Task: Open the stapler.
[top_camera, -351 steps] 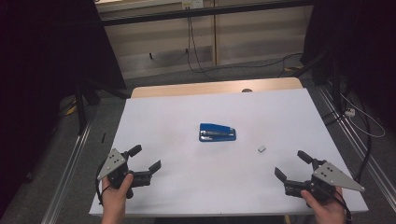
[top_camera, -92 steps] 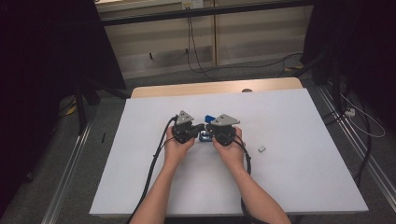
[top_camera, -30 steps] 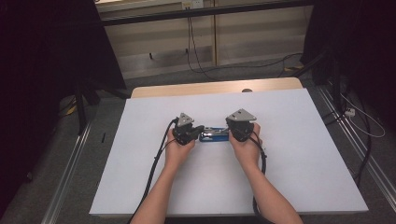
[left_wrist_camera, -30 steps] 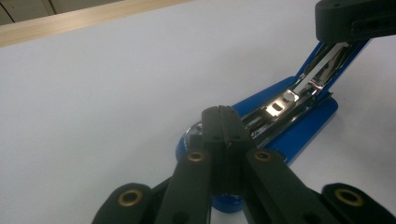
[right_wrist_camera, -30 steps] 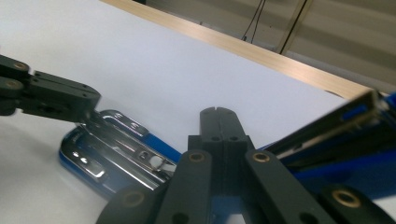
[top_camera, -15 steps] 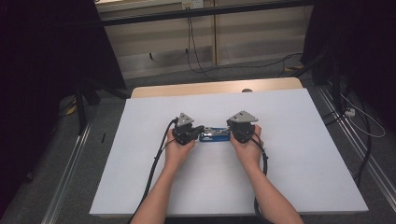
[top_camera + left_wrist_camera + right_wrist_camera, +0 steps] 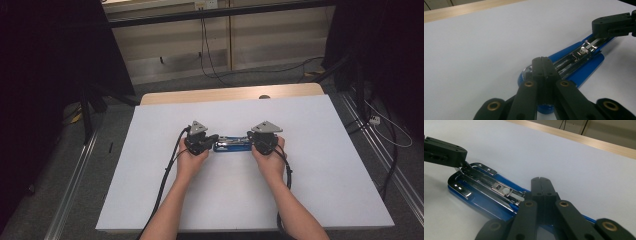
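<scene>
With the blue stapler with its chrome staple channel point(image 7: 232, 144) lying opened out flat near the middle of the white paper-covered surface point(image 7: 325, 150), you are partway through the loading work: the tool is spread and pinned, and the channel faces up. Your left hand-held gripper point(image 7: 209, 141) sits at the stapler's left end with its jaws pressed together, tips resting on or just over the rounded blue end; in the left gripper view the closed black tips point(image 7: 543, 65) cover that end, so I cannot tell whether they pinch any metal or simply bear down. Your right hand-held gripper point(image 7: 254, 142) mirrors it at the other end, jaws likewise together, its tips point(image 7: 541, 185) lying over the blue body beside the chrome rail. In each gripper view the other gripper's closed tip shows at the stapler's far end, touching the chrome there.

The channel looks empty from here, and the small white pusher point(image 7: 505, 191) sits midway along the rail. I would judge the next move to be freeing one hand while the other keeps the stapler from sliding on the paper. That calls for steady downward pressure from the gripper that stays, and a clean lift from the one that leaves, so the hinged halves do not snap shut or skid sideways.
</scene>
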Demonstrator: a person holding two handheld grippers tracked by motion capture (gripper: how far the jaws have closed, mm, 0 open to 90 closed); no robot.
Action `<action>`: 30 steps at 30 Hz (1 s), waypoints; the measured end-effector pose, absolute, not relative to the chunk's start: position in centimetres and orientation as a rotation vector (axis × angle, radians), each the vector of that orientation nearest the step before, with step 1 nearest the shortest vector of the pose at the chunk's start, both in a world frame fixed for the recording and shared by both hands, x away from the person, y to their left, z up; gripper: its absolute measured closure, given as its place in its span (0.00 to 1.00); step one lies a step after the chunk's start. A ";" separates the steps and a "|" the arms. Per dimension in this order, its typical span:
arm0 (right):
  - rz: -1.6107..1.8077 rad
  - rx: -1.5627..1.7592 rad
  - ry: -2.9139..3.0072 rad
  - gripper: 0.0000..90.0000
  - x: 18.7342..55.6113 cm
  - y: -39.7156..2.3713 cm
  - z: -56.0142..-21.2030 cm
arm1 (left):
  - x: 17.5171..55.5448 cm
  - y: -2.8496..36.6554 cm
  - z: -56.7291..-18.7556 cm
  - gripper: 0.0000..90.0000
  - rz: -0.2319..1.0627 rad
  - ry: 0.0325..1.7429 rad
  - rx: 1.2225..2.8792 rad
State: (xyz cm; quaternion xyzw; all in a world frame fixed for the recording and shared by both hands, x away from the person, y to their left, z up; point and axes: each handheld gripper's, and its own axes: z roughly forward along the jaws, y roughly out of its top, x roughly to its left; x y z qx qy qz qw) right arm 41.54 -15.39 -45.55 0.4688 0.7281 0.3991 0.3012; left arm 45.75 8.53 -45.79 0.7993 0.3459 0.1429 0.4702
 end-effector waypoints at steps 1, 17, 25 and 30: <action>1.046 1.236 1.943 1.00 41.6 -15.3 -45.4 | 45.8 8.6 -45.8 1.00 0.342 0.850 1.954; 1.044 1.191 1.993 0.97 41.1 -16.0 -44.6 | 45.9 9.0 -45.5 0.95 0.286 0.815 1.901; 1.037 1.169 2.001 0.85 40.6 -16.3 -44.0 | 45.5 9.5 -44.6 0.84 0.282 0.812 1.911; 1.035 1.164 2.006 0.72 40.0 -16.6 -43.7 | 45.0 9.8 -43.9 0.73 0.274 0.808 1.918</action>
